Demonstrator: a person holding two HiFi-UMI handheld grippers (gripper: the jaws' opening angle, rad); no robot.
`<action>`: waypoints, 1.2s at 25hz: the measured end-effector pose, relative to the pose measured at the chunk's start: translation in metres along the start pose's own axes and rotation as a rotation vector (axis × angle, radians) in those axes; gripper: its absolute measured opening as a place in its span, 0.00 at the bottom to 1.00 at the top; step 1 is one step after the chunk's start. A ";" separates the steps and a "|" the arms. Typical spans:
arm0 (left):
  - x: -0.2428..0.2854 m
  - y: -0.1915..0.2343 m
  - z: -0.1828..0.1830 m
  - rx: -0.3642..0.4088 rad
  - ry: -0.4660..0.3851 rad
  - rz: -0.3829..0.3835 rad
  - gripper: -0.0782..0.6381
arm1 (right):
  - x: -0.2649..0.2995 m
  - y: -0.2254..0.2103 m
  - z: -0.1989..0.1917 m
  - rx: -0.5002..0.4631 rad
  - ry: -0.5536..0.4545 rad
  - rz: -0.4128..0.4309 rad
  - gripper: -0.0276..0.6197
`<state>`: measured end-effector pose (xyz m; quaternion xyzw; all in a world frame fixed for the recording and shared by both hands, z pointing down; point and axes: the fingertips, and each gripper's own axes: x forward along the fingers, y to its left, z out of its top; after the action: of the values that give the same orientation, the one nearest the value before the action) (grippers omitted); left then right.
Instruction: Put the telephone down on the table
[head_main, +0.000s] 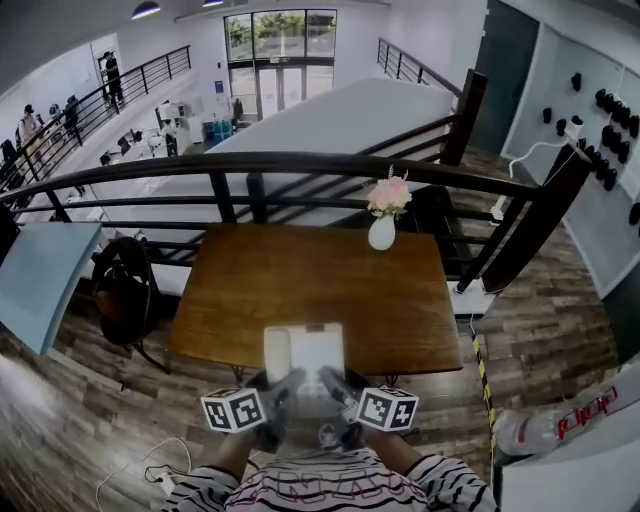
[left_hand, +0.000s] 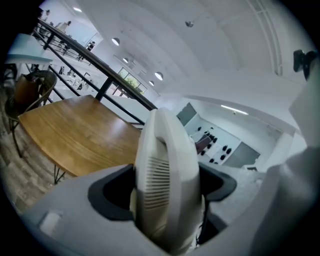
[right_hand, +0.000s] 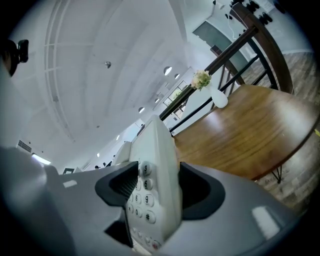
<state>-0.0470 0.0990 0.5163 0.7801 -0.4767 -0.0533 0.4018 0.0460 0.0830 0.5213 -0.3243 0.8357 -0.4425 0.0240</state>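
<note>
Off-white moulded plastic makes up the telephone, a flat, roughly rectangular slab with rounded edges. In the head view it is held in front of the person at the near edge of the table; whether it touches the wood cannot be told.

At far left a dark round-backed chair stands on the plank floor beside the table. The left gripper pinches the telephone's left side between its dark, matte pads. Its own view alone shows a slotted grille of fine parallel ribs on the curved shell. The table's surface is smooth brown wood with visible grain, carried on thin metal legs.

The right gripper clamps the opposite side, its jaws pressed against the casing. Only this view shows the round number keys, pale buttons with dark digits. The head view shows neither grille nor keys, just a plain pale top.

Farther right, at the table's far edge, a glossy white bulb-shaped vase holds pink and white flowers. A dark curved railing runs behind it.
</note>
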 end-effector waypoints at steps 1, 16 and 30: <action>0.011 0.001 0.004 0.000 -0.002 0.003 0.65 | 0.004 -0.007 0.009 -0.002 0.003 0.003 0.43; 0.104 0.035 0.059 -0.040 -0.027 0.038 0.65 | 0.072 -0.065 0.085 0.003 0.061 0.007 0.43; 0.158 0.131 0.158 -0.013 0.097 -0.009 0.65 | 0.204 -0.078 0.127 0.064 -0.022 -0.069 0.44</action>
<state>-0.1271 -0.1448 0.5465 0.7811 -0.4528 -0.0202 0.4295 -0.0330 -0.1546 0.5533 -0.3567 0.8093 -0.4658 0.0282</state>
